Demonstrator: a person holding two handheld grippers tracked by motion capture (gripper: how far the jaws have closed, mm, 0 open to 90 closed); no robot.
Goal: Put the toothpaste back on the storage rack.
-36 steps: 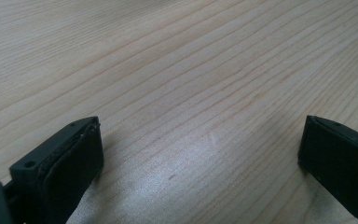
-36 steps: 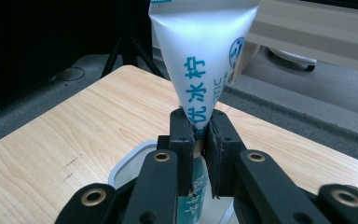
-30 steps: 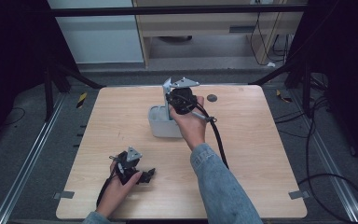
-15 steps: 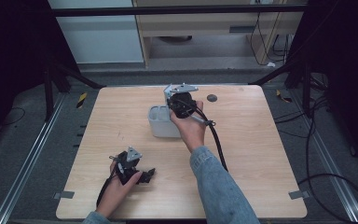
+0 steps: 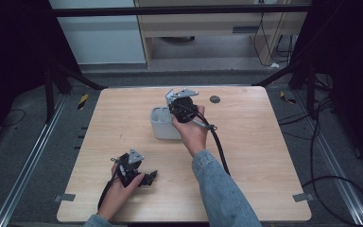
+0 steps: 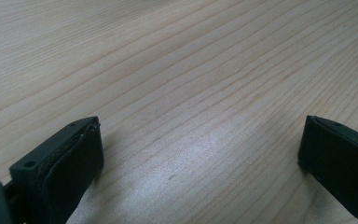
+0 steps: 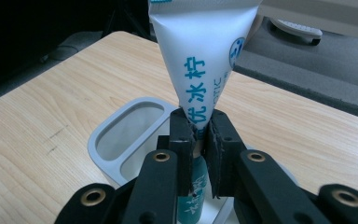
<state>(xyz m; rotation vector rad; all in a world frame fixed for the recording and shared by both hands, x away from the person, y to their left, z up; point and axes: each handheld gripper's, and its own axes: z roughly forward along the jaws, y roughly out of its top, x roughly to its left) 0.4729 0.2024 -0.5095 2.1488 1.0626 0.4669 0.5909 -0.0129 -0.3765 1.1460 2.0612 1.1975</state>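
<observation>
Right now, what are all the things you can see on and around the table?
White squeezable tube with blue lettering: one, white, upright between the right gripper's pads, its lower end inside the holder.
Pale grey plastic two-compartment holder: one, grey, middle of the far half of the table.
Small dark round disc: one, dark grey, near the table's far edge.
Light wooden table: one, pale wood.
Right gripper: one, black, shut on the tube, above the holder.
Left gripper: one, black, jaws wide apart, low over the table's near left part.
</observation>
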